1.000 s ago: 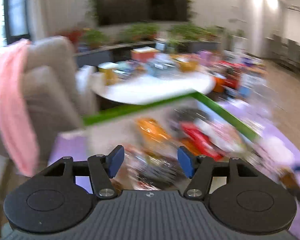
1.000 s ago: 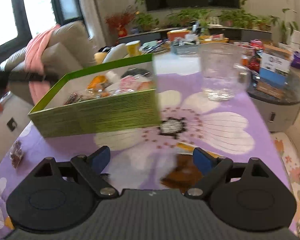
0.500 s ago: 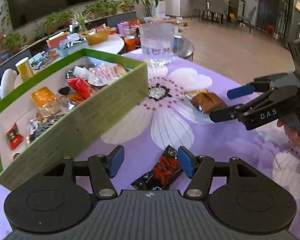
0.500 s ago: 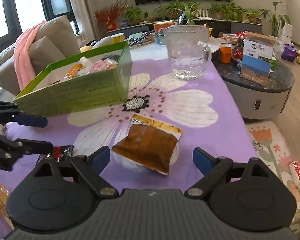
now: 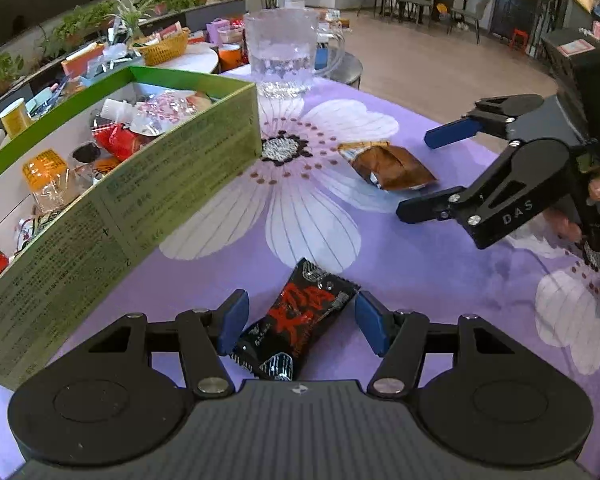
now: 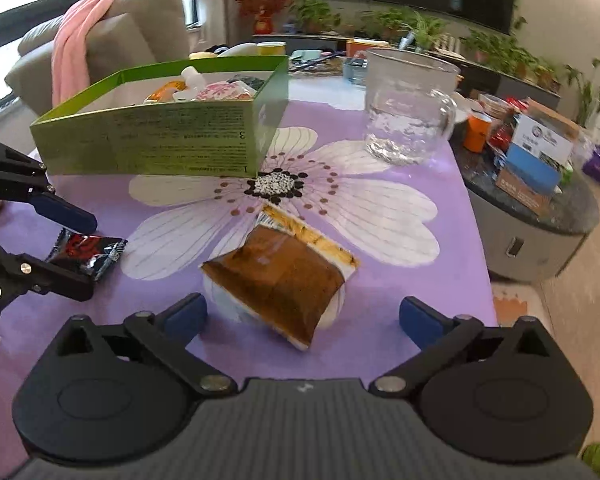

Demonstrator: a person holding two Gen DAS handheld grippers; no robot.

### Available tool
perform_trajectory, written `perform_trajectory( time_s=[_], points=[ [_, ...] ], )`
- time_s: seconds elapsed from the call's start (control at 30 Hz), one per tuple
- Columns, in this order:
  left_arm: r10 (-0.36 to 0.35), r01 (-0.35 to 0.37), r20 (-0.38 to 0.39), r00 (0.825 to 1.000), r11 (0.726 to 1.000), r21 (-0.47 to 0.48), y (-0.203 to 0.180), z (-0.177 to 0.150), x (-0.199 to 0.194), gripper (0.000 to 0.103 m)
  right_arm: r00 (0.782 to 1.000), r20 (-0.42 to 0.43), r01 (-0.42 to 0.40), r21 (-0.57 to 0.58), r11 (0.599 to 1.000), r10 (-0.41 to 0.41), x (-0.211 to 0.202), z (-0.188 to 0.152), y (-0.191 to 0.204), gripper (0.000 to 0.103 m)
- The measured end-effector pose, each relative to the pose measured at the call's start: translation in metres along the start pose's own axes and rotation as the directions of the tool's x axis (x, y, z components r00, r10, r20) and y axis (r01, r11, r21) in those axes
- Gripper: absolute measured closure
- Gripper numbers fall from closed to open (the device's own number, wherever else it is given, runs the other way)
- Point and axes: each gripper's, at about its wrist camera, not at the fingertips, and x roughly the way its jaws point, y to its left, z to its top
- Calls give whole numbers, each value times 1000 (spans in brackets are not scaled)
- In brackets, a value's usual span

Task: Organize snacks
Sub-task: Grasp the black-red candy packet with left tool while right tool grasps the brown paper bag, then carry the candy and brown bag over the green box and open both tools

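Note:
A black and red snack packet (image 5: pixel 296 322) lies on the purple flowered tablecloth, between the open fingers of my left gripper (image 5: pixel 300 320); it also shows in the right wrist view (image 6: pixel 86 250). A brown snack pouch (image 6: pixel 280 278) lies just ahead of my open right gripper (image 6: pixel 304 318), partly between its fingers; it also shows in the left wrist view (image 5: pixel 386 164). The green box (image 5: pixel 168 172) holding several snacks stands to the left, also in the right wrist view (image 6: pixel 160 140). The right gripper (image 5: pixel 432 176) shows from the left wrist view, the left gripper (image 6: pixel 68 248) from the right.
A glass mug (image 6: pixel 408 108) stands on the tablecloth beyond the flower print (image 6: pixel 278 184). A grey sofa with a pink cloth (image 6: pixel 80 48) is behind the box. Round side tables (image 6: pixel 540 208) with boxes and cups stand to the right and beyond.
Both grippers have moved closer to the table. The black and red packet now sits between the left fingers, and the brown pouch sits nearer the right fingers. Both stay open.

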Motion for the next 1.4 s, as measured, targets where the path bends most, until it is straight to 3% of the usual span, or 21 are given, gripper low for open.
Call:
perform_trajectory(
  time_s=[0.1, 0.17, 0.33, 0.57, 0.8, 1.0, 1.4],
  points=[
    [-4, 5, 10, 1000, 998, -70, 8, 1, -1, 55, 999, -3, -36, -11, 999, 36, 12, 10, -8, 36],
    [-4, 6, 18, 1000, 991, -131, 15, 1, -3, 65, 998, -6, -64, -16, 998, 64, 21, 17, -13, 36],
    [5, 5, 40, 999, 972, -236, 27, -6, -9, 75, 997, 2, -72, -23, 997, 72, 36, 30, -11, 36],
    [48, -24, 66, 997, 948, -316, 27, -13, -14, 76, 999, 34, -42, 2, 999, 41, 32, 24, -7, 36],
    [110, -91, 34, 993, 933, -349, 23, -14, -20, 76, 997, 61, -44, 7, 999, 43, 17, 19, 5, 37],
    [131, -107, 39, 991, 919, -380, 22, -19, -29, 76, 992, 64, -116, 54, 992, 113, 4, 17, 8, 40],
    [178, -125, 101, 979, 911, -392, 16, -21, -60, 77, 980, 121, -165, 66, 984, 157, -24, 22, 28, 43]
  ],
)
